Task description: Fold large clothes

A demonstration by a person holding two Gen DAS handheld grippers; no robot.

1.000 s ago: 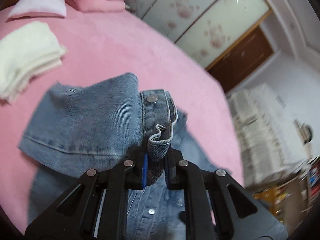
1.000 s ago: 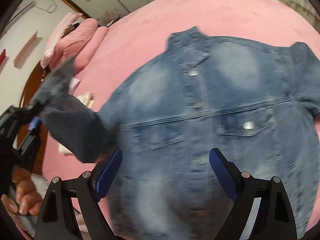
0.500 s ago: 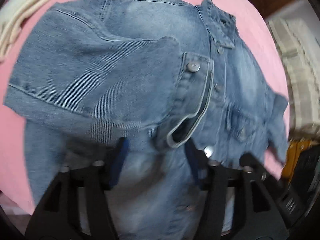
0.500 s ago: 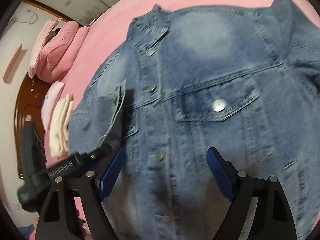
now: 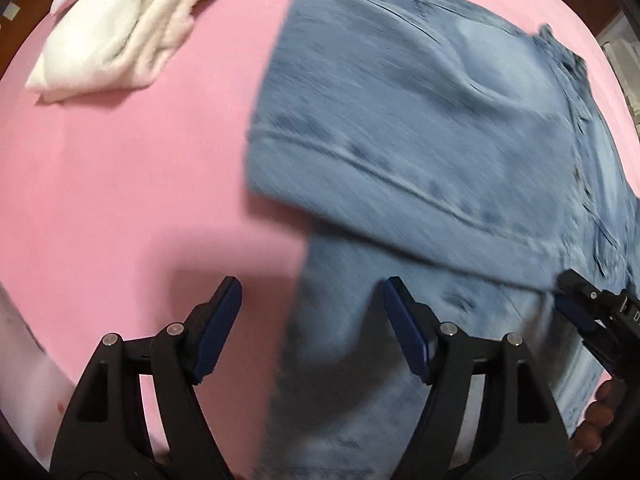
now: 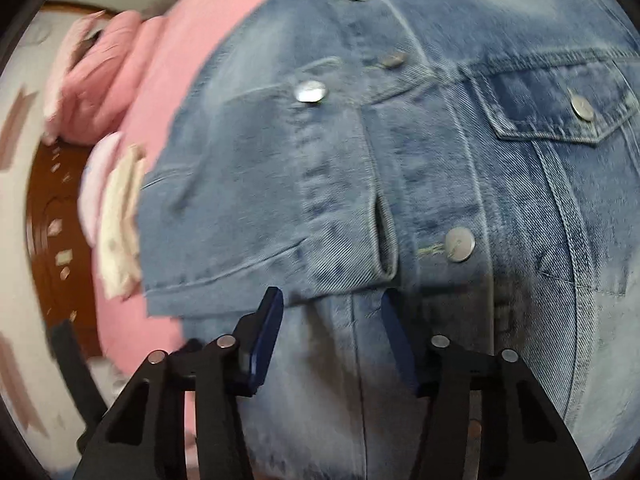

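A blue denim jacket (image 5: 420, 128) lies front up on the pink bed (image 5: 120, 180), one sleeve (image 6: 256, 208) folded across its chest. My left gripper (image 5: 312, 292) points down at the jacket's side edge. Its jaws are opening and the edge of the denim lies below the gap, untouched by the pads. My right gripper (image 6: 332, 298) hovers low over the button placket (image 6: 460, 244), just below the folded cuff. Those jaws are closing with denim between them, and the pads do not press on it. The right gripper (image 5: 592, 312) also shows at the left wrist view's right edge.
A folded white garment (image 5: 132, 28) lies on the bed beyond the jacket's side. Pink pillows (image 6: 96, 80) and a dark wooden headboard (image 6: 52, 208) stand at the far end. A person's fingers (image 5: 600, 412) hold the right gripper.
The left gripper let go of the sleeve cuff, which now lies across the jacket, and dropped to the jacket's side edge. The right gripper sank toward the placket and narrowed.
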